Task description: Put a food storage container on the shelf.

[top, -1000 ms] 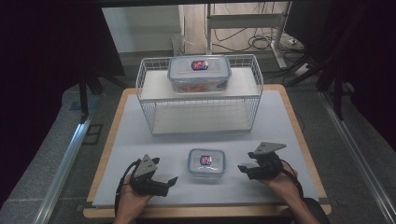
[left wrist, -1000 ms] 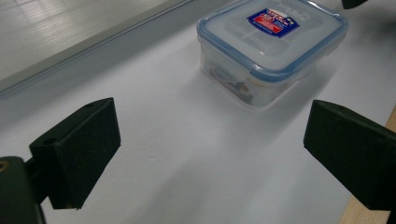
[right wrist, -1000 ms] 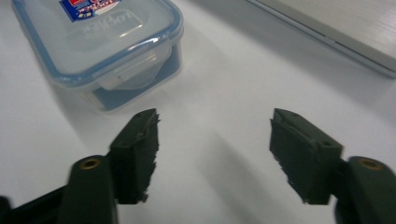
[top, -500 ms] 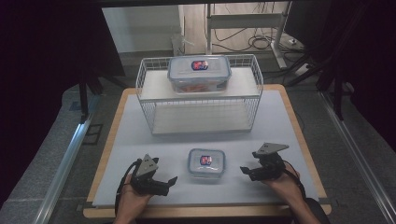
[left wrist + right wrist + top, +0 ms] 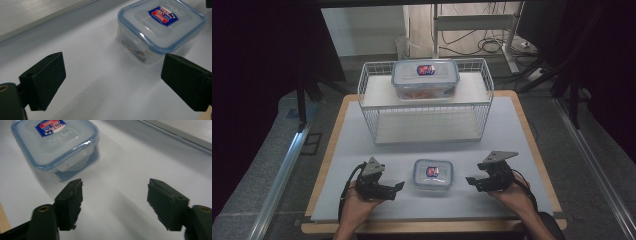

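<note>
A small clear box with a blue-rimmed lid and a red-and-blue label (image 5: 432, 173) stands on the white table top (image 5: 362, 150) near its front edge. My left gripper (image 5: 397, 190) rests just left of it, open, with its jaws pointing toward the box. In the left gripper view the box (image 5: 160, 27) lies beyond the open left gripper (image 5: 112, 75). My right gripper (image 5: 471, 181) sits to the box's right, open and empty; its jaws have just been closing a little. The right gripper view shows the box (image 5: 55, 142) ahead and left of that gripper (image 5: 115, 195).
A white wire rack (image 5: 372, 100) stands at the back of the table. On its upper shelf sits a larger clear lidded box (image 5: 425, 79). The table's wooden edge (image 5: 432, 227) runs along the front. Dark floor and cables lie beyond.
</note>
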A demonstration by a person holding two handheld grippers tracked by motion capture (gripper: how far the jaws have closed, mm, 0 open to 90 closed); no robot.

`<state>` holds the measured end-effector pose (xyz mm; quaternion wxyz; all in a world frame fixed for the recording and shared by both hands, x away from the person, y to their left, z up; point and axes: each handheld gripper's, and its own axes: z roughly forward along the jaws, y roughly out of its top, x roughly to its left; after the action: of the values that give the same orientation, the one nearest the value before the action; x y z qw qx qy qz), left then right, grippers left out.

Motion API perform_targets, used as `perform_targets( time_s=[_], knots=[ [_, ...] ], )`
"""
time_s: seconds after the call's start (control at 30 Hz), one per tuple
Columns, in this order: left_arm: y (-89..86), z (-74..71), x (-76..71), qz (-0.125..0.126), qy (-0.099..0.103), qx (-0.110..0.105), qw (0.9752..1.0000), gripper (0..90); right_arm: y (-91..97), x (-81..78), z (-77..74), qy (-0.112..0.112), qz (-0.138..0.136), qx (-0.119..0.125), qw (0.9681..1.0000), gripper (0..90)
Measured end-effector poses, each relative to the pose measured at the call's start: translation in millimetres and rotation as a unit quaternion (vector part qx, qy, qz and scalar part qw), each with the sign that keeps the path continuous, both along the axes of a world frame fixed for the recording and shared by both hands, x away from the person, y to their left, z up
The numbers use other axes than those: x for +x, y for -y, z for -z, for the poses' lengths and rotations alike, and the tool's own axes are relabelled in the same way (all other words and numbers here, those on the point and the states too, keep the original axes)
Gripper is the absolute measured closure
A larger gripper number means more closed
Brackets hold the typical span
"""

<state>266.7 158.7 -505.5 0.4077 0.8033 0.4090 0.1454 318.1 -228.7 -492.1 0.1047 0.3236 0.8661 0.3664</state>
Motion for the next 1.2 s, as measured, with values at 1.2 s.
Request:
perform_targets(
  time_s=[1.2],
  knots=[
    [33.1,11.2,47.8,0.095,-0.145,-0.124,0.9770,38.9,-47.5,23.2,13.5,-0.191,-0.037,0.115,0.9740,41.7]
  ],
)
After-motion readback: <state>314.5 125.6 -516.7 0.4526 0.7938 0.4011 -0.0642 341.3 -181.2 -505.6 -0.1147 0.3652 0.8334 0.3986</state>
